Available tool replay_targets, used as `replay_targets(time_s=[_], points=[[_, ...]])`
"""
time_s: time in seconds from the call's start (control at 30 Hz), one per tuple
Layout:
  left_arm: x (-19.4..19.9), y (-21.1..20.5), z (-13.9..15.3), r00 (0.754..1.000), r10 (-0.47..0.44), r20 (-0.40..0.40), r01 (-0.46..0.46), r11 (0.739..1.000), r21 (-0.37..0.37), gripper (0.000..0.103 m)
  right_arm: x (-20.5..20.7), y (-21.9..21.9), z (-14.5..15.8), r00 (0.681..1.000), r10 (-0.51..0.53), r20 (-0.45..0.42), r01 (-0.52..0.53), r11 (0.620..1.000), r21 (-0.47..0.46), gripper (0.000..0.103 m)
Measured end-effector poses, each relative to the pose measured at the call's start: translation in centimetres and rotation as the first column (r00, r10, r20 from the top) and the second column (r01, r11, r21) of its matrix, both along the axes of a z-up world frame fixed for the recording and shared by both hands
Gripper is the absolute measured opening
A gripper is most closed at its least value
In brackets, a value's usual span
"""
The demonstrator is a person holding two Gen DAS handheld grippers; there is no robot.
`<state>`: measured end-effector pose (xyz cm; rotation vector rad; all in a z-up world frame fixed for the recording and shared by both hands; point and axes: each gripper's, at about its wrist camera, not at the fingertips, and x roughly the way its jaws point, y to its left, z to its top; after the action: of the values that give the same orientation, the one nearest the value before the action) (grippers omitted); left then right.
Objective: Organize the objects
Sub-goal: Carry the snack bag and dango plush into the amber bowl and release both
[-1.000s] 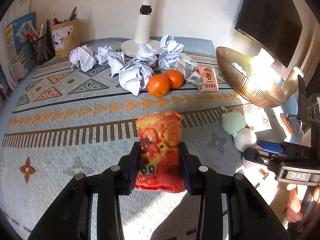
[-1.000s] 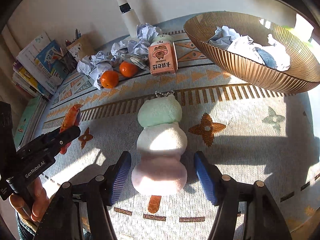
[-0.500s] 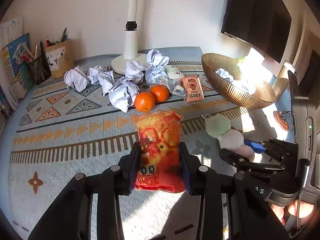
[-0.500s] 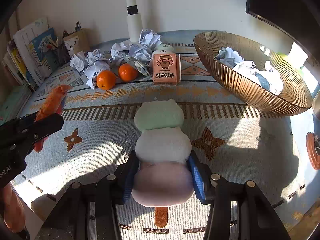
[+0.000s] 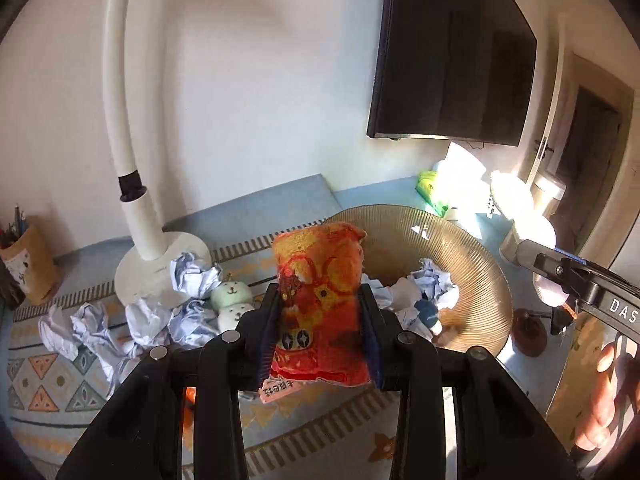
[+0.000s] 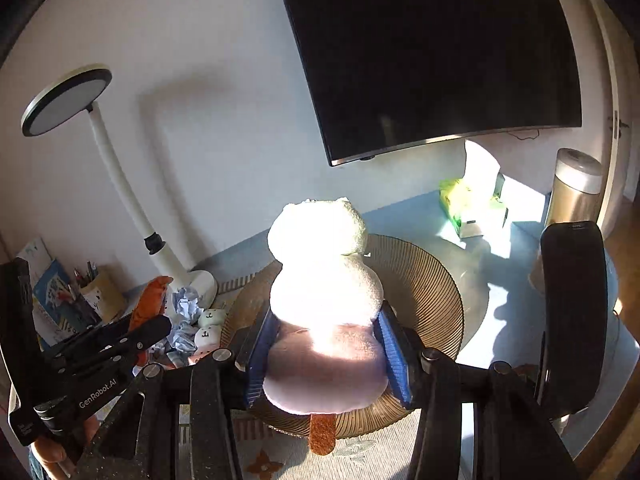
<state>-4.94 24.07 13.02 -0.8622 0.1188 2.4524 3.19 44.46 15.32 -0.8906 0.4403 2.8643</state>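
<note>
Snack bag (image 5: 320, 304) clamped in left hand-held gripper (image 5: 320, 336), plush dumpling skewer (image 6: 326, 312) in right hand-held gripper (image 6: 326, 360), sunlit top glare-washed.

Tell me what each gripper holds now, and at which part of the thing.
The left gripper is shut on the red-orange snack bag, pinching its two side edges at mid-height. The right gripper is shut on the three-ball plush toy, squeezing the sides of its pink bottom ball.

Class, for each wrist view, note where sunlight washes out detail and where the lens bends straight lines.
Right wrist view: glare bleaches the plush dango toy in the right gripper; the television edges bow. Left wrist view: sun blows out the far-right tabletop clutter; the lamp stem curves.
</note>
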Motion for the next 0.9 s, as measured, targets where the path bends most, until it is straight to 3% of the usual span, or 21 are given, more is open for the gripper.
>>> replay_targets(time_s=[0.13, 0.3, 0.33, 0.37, 0.4, 0.43, 0.67, 0.9], points=[[-2.0, 4.0, -1.3, 0.999, -0.035, 0.004, 0.035, 0.999, -0.029, 0.034, -4.0, 2.6, -2.2, 0.996, -0.001, 0.094, 0.009, 0.997, -0.079, 0.048], [-3.4, 7.0, -2.2, 0.998, -0.053, -0.036, 0.05, 0.996, -0.069, 0.038, -6.9, 4.0, -3.0, 0.995, 0.015, 0.099, -0.005, 0.995, -0.098, 0.052], [-3.5, 7.3, -2.2, 0.997, -0.05, -0.052, 0.047, 0.997, -0.065, 0.054, -7.4, 4.1, -3.3, 0.994, 0.018, 0.11, -0.006, 0.994, -0.107, 0.059], [-3.5, 7.3, -2.1, 0.997, -0.045, -0.065, 0.041, 0.997, -0.065, 0.081, -7.8, 4.2, -3.5, 0.992, 0.02, 0.121, -0.006, 0.993, -0.117, 0.064], [-3.5, 7.1, -2.1, 0.997, -0.035, -0.075, 0.03, 0.998, -0.056, 0.092, -7.8, 4.4, -3.8, 0.992, 0.017, 0.126, -0.001, 0.992, -0.127, 0.064], [-3.3, 6.6, -2.1, 0.996, -0.032, -0.082, 0.029, 0.999, -0.037, 0.095, -7.7, 4.4, -4.1, 0.991, 0.019, 0.131, -0.001, 0.991, -0.134, 0.064], [0.1, 1.8, -0.8, 0.995, -0.005, -0.095, 0.004, 1.0, -0.014, 0.095, -4.5, 2.8, -4.3, 0.991, 0.073, 0.111, -0.055, 0.986, -0.156, 0.064], [5.4, -8.3, 0.5, 0.975, 0.187, -0.123, -0.183, 0.982, 0.038, 0.096, -0.2, -4.8, -1.3, 0.968, 0.25, 0.03, -0.246, 0.963, -0.106, 0.064]])
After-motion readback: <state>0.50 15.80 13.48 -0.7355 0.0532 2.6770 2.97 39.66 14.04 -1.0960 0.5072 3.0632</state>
